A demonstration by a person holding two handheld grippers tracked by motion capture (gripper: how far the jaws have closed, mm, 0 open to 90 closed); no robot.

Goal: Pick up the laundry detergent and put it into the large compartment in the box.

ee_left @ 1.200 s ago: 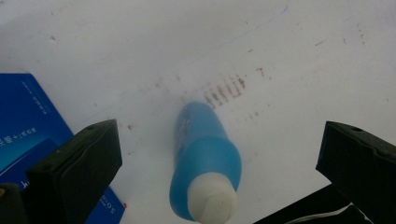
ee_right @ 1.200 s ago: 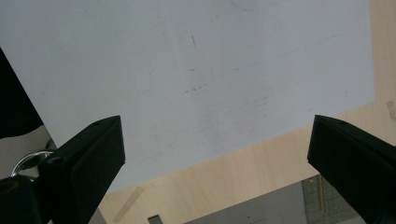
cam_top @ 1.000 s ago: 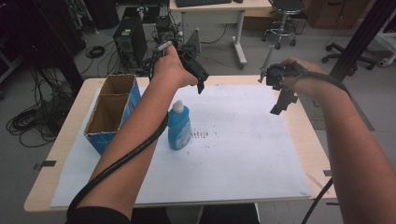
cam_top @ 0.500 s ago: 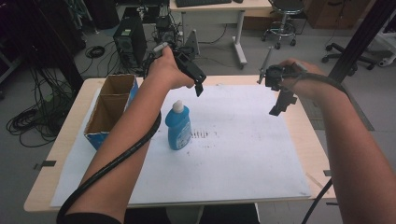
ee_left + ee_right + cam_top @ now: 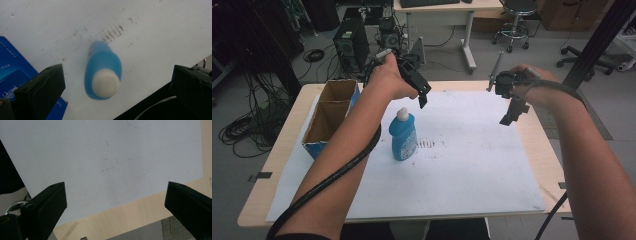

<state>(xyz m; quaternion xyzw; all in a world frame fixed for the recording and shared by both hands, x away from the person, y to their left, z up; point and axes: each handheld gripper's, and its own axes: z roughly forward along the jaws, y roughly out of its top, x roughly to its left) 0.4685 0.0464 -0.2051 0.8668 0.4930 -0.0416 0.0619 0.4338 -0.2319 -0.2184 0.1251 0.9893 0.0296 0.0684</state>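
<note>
Early stage, nothing grabbed yet. Blue bottle [image 5: 403,136] w/ white cap stands upright on the white sheet, left of centre in the high view, just right of the cardboard box [image 5: 330,116] at centre left. Left tongs [image 5: 421,94] hang above and just behind it, jaws wide, empty; its own view looks straight down on the cap [image 5: 105,82], which sits btwn the jaws. Right tongs [image 5: 510,113] at upper right, also wide, empty, well apart from the bottle, over bare sheet near the table [image 5: 542,150] edge. Left to do, prob.: lower, close on bottle, lift, maybe into the box.
</note>
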